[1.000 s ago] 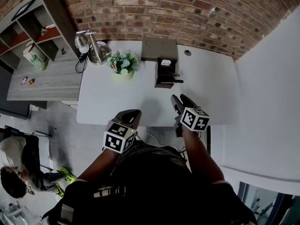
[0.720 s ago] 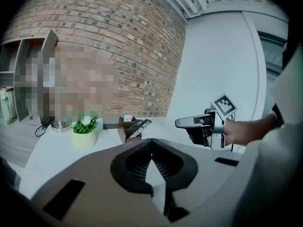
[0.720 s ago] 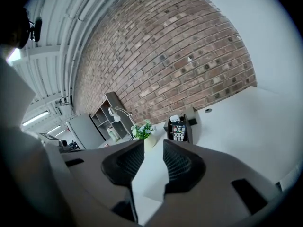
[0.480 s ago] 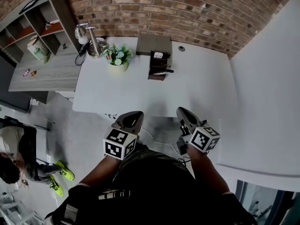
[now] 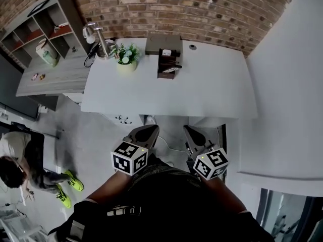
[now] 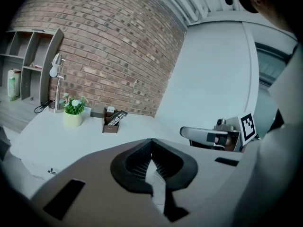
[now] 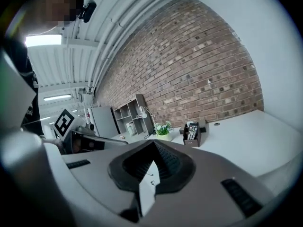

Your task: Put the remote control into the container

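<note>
The black remote control (image 5: pixel 173 65) stands in the brown container (image 5: pixel 167 70) at the back of the white table (image 5: pixel 212 92). It also shows as the remote (image 6: pixel 117 117) in the container (image 6: pixel 111 126) in the left gripper view, and as the remote (image 7: pixel 191 130) in the container (image 7: pixel 194 137) in the right gripper view. Both grippers hang off the table's near edge, close to my body. My left gripper (image 5: pixel 149 130) is shut and holds nothing, its jaws meeting (image 6: pixel 151 148). My right gripper (image 5: pixel 191 131) is shut and empty too (image 7: pixel 154 149).
A potted plant (image 5: pixel 126 60) and a desk lamp (image 5: pixel 97 38) stand at the table's back left, a grey box (image 5: pixel 162 44) behind the container. A shelf unit (image 5: pixel 43 34) is on the left. A person (image 5: pixel 17 168) crouches on the floor, lower left. A white wall (image 5: pixel 287 95) borders the right.
Both grippers have drawn back from the table toward my body. The right gripper's jaws, open a second ago, have shut. The table looks farther away.
</note>
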Action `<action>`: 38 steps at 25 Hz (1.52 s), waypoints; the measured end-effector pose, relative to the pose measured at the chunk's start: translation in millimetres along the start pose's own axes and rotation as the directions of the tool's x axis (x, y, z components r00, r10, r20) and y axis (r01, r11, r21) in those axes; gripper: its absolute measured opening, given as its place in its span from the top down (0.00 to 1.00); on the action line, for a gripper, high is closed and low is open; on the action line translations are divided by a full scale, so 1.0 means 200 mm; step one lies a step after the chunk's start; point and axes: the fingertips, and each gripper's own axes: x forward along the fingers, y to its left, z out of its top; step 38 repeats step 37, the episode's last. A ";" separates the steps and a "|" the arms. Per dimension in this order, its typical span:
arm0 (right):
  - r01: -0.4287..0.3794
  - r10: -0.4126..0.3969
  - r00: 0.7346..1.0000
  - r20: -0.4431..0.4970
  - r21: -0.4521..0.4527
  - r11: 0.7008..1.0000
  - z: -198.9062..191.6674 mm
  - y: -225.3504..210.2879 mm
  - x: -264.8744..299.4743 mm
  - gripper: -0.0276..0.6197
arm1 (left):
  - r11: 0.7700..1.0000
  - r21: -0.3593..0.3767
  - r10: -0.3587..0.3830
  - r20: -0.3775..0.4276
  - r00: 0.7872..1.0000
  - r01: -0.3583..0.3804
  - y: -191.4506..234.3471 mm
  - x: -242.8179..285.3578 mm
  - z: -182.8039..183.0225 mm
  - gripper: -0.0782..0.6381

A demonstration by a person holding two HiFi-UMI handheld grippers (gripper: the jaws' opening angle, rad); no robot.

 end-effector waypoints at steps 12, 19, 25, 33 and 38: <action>-0.083 0.082 0.997 0.012 0.156 0.984 -0.13 0.07 -0.10 0.95 | 0.993 0.062 0.098 0.048 0.994 -0.101 -0.07 -0.17 -0.08 0.88; -0.103 0.102 0.995 0.014 0.137 0.985 -0.12 0.11 -0.12 0.95 | 0.991 0.078 0.103 0.058 0.993 -0.107 -0.11 -0.19 -0.08 0.88; -0.107 0.105 0.994 0.021 0.125 0.986 -0.10 0.10 -0.11 0.95 | 0.989 0.094 0.107 0.059 0.992 -0.112 -0.12 -0.17 -0.05 0.88; -0.094 0.091 0.995 0.029 0.119 0.988 -0.11 0.07 -0.12 0.95 | 0.978 0.178 0.106 0.025 0.994 -0.109 -0.15 -0.13 -0.08 0.88; -0.103 0.100 0.995 0.029 0.108 0.989 -0.10 0.08 -0.11 0.95 | 0.979 0.185 0.084 0.015 0.996 -0.086 -0.18 -0.10 -0.07 0.88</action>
